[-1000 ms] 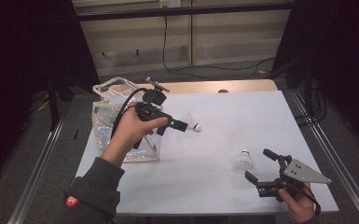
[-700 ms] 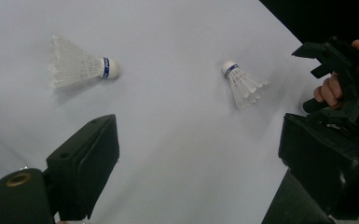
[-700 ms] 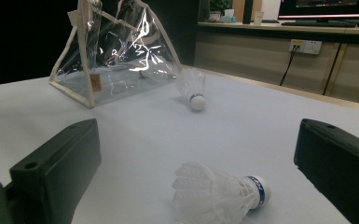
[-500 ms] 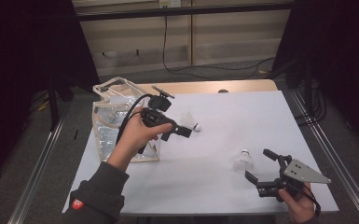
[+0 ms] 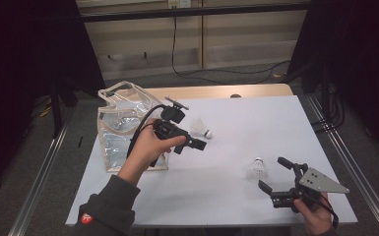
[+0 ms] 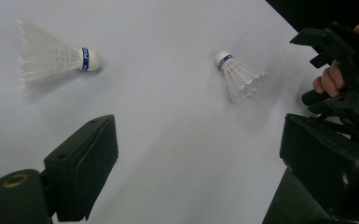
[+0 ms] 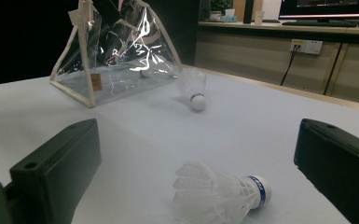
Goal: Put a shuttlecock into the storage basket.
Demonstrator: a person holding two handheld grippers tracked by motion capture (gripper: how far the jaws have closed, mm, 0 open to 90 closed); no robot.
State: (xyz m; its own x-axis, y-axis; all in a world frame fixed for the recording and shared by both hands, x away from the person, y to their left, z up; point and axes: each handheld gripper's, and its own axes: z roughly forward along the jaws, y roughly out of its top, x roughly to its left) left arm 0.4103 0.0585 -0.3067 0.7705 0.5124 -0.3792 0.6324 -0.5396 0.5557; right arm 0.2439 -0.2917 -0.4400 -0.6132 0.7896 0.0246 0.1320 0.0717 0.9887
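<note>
Two white feather shuttlecocks lie on the white table (image 5: 226, 206). One shuttlecock (image 5: 200, 129) (image 6: 56, 58) (image 7: 193, 88) rests near the middle, just beyond my left gripper (image 5: 197, 144) (image 6: 200, 130), which hovers over bare table, open and with nothing between its jaws. The other shuttlecock (image 5: 258, 168) (image 6: 240, 74) (image 7: 219, 193) lies on its side at the near right. My right gripper (image 5: 274, 174) (image 7: 198, 128) stands open low over the table, with that shuttlecock lying just ahead between its jaws, untouched.
A clear plastic bag (image 5: 123, 128) (image 7: 116, 56) with pale trim stands at the table's left, behind my left hand. A wooden strip (image 5: 216, 92) runs along the far edge. Dark floor and metal rails flank the table.
My left hand has come down and a little toward the near side, away from the bag. The right gripper and both shuttlecocks have stayed put.
</note>
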